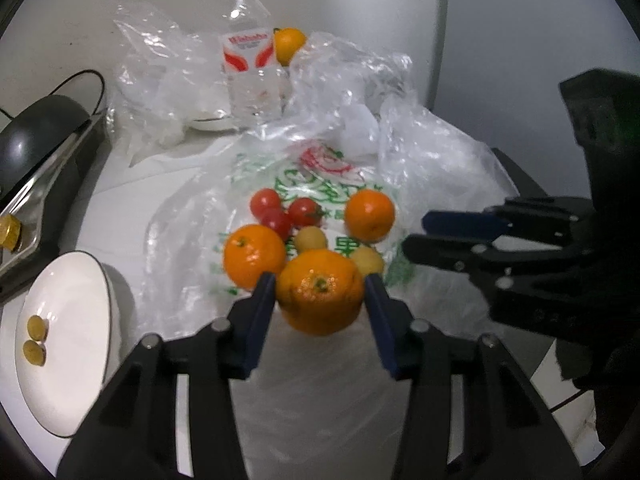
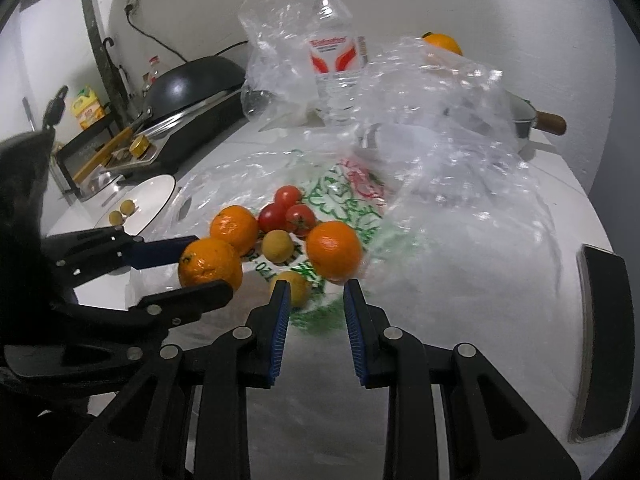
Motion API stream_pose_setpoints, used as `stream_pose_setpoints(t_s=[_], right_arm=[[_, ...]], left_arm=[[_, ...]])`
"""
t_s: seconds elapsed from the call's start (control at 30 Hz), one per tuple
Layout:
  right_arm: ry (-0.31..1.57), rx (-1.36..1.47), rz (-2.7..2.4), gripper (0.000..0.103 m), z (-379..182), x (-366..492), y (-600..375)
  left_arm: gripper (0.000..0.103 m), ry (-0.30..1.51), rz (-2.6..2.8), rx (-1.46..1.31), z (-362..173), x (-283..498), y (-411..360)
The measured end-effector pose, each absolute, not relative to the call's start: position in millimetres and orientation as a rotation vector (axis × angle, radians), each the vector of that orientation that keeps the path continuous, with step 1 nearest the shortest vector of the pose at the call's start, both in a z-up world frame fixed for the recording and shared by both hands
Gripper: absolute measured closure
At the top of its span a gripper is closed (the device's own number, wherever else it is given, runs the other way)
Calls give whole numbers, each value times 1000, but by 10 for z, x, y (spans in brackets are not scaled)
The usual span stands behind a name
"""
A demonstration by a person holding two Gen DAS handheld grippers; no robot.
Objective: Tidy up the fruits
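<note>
My left gripper (image 1: 320, 280) is shut on an orange (image 1: 320, 292), its blue pads pressed to both sides; the fruit looks slightly raised off the printed plastic bag (image 1: 320, 176). The right wrist view shows the same gripper (image 2: 208, 264) and held orange (image 2: 210, 266) from the side. On the bag lie two more oranges (image 1: 254, 254) (image 1: 370, 216), three cherry tomatoes (image 1: 280, 212) and two small yellow fruits (image 1: 311, 239). My right gripper (image 2: 316, 286) hovers low over the bag's near edge, jaws drawn narrow with nothing between them; it enters the left wrist view from the right (image 1: 416, 232).
A white plate (image 1: 72, 360) at the left holds two small yellow-green fruits (image 1: 34, 338). At the back stand a water bottle (image 1: 250, 60), crumpled clear bags and another orange (image 1: 289, 45). A black wok (image 1: 36, 132) sits far left; a dark flat object (image 2: 604, 340) lies right.
</note>
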State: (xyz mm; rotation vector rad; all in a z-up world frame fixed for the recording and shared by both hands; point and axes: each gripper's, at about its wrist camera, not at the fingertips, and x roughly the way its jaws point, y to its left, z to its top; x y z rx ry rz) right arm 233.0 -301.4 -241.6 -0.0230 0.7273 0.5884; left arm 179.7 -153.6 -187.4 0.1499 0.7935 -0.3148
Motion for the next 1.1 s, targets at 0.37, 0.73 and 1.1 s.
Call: stream_pose_setpoints(t_s=[0.37, 0.73, 1.1], right_arm=[[804, -59, 572, 74, -2538, 2468, -2680], [826, -103, 529, 74, -2592, 2525, -2526], [777, -155, 551, 77, -2443, 2373, -2408]], left_arm=[[56, 757, -295, 118, -1768, 1736, -1223], [56, 753, -289, 107, -1785, 1685, -1077], [56, 741, -285, 96, -1759, 1583, -1021]])
